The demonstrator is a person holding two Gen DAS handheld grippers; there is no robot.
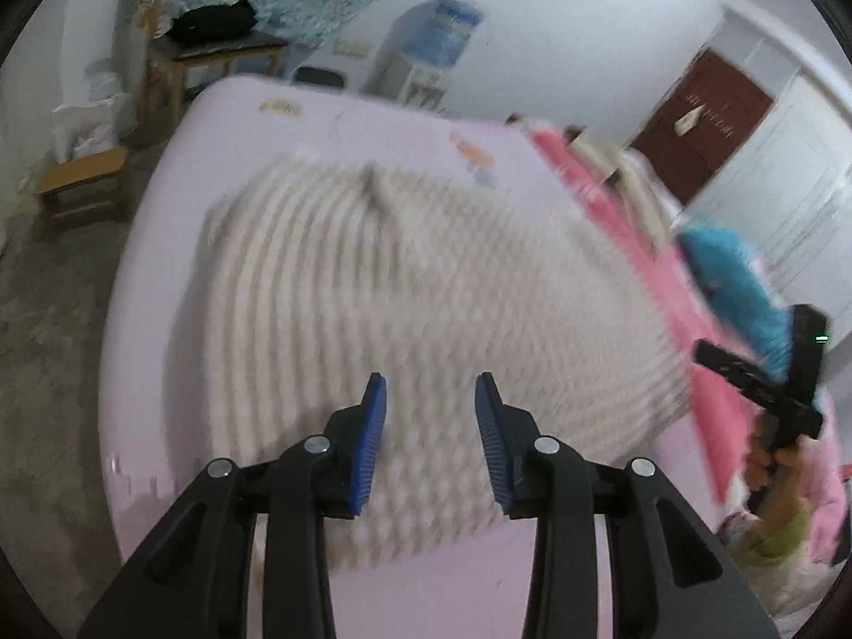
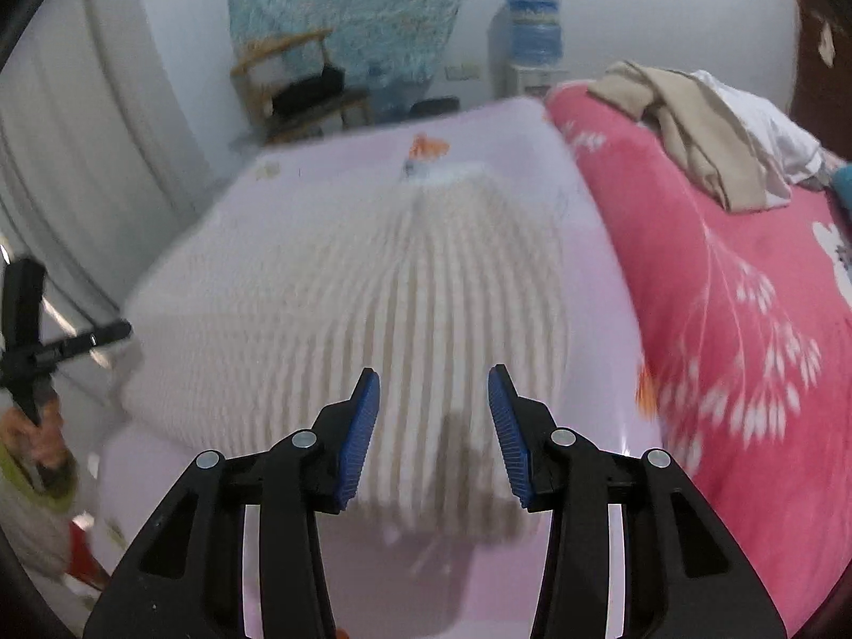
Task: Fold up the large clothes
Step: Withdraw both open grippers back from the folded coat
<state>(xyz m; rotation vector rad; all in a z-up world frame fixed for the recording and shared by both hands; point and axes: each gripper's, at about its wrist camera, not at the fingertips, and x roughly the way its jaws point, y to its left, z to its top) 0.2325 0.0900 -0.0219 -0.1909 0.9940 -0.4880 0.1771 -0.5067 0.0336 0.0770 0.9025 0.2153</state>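
A wide bed (image 1: 160, 277) covered in a pale lilac sheet fills the middle of the room, and everything else sits around it. On the sheet lies the cream ribbed knit garment (image 1: 404, 287), spread fairly flat with its ridges running lengthwise; both views are smeared, so its edges are hard to trace. Along one side of the bed, just beside the knit, a pink blanket (image 2: 745, 319) printed with white sprigs is bunched up, and on top of it rest a beige garment (image 2: 703, 128) and some white cloth. A bright blue fluffy thing (image 1: 729, 277) lies on that same pink side.

Beyond the far end of the bed stands a wooden chair (image 1: 213, 48) with a black bag (image 1: 213, 24) on its seat, under a turquoise patterned cloth (image 2: 346, 5) hung on the wall. Near it, also past the far end, is a water dispenser (image 2: 532, 37) with a blue bottle. A low wooden stool (image 1: 85, 181) stands on the grey floor beside the bed, and a dark red door (image 1: 703, 122) is set in the wall past the pink blanket.

The left tool (image 1: 431, 388) hangs above the near part of the knit, its blue pads apart with nothing between them. The right tool (image 2: 434, 383) is likewise apart and empty over the knit's near edge.
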